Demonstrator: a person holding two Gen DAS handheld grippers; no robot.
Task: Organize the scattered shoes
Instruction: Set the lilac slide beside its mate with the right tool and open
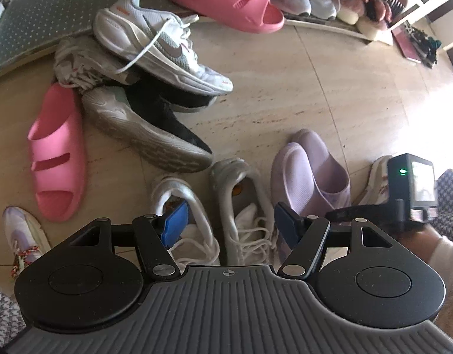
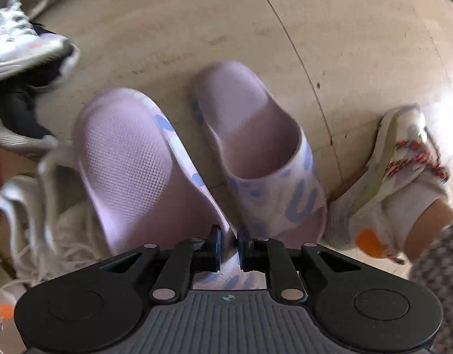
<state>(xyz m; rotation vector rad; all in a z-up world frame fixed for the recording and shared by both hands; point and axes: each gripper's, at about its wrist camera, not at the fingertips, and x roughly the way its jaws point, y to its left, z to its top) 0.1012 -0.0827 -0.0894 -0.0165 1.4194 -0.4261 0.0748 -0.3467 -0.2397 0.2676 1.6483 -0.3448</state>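
The right gripper (image 2: 229,243) pinches only the tilted lilac slipper's (image 2: 129,159) thin edge, so it may slip; the left gripper (image 1: 231,224) hangs released over white sneakers (image 1: 247,203).

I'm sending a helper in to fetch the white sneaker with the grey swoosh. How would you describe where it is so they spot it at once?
Start at the grey dotted mat along the wall. At the mat's near edge is a heap of shoes, and the white sneaker lies on top of it, resting across a black sneaker that lies on its side. It is the only shoe there with a grey swoosh and orange lettering; the pink slides beside it are plain.
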